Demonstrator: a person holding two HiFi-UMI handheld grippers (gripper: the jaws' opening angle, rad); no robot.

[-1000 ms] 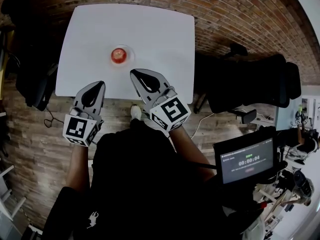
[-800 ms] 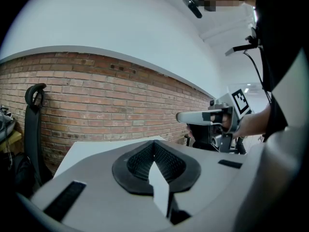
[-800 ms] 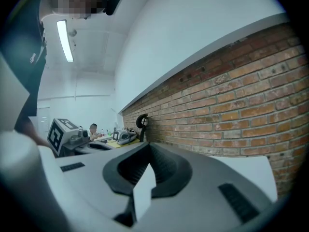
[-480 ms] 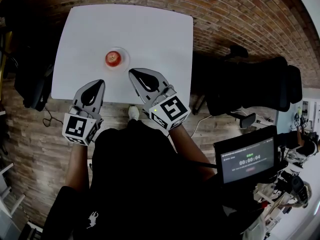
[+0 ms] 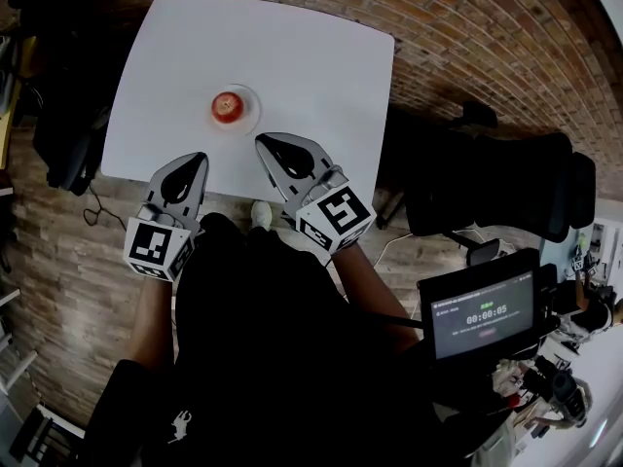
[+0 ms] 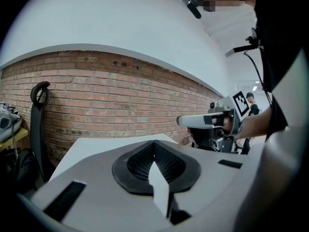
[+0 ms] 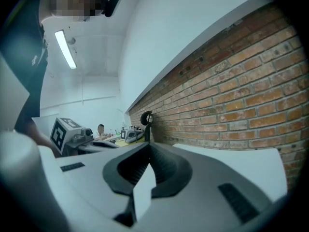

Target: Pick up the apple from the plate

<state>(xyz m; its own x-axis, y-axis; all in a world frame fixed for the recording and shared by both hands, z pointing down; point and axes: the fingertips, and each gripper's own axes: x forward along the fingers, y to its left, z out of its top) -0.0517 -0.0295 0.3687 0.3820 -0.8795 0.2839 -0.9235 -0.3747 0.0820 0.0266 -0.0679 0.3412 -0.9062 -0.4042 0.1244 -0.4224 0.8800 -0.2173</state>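
Hardly anything has shifted since a moment ago: both grippers have sunk only a shade at the near edge of the table (image 5: 311,61), and the apple (image 5: 227,107) sits where it was on its small plate (image 5: 253,113), the whole scene merely swinging a little in the head view. From where I stand, the left gripper (image 5: 195,159) has its fingers pressed together with nothing between them, and its own view shows the same closed wedge against the brick wall. The right gripper (image 5: 263,144) looks alike, its fingers closed on nothing. The apple lies ahead of both sets of fingers, out on the table between the lines they point along, a little nearer the right fingers than the left, and clearly apart from either. Neither gripper view shows the fruit, as the bodies of the grippers hide what lies low in front. I judge this to be the very start of the approach, before any reach has truly begun. The next move, as I see it, calls for one gripper to spread its fingers wide enough for the round fruit, travel forward and down over the plate, and straddle the apple at its widest part before closing, without nudging the plate.
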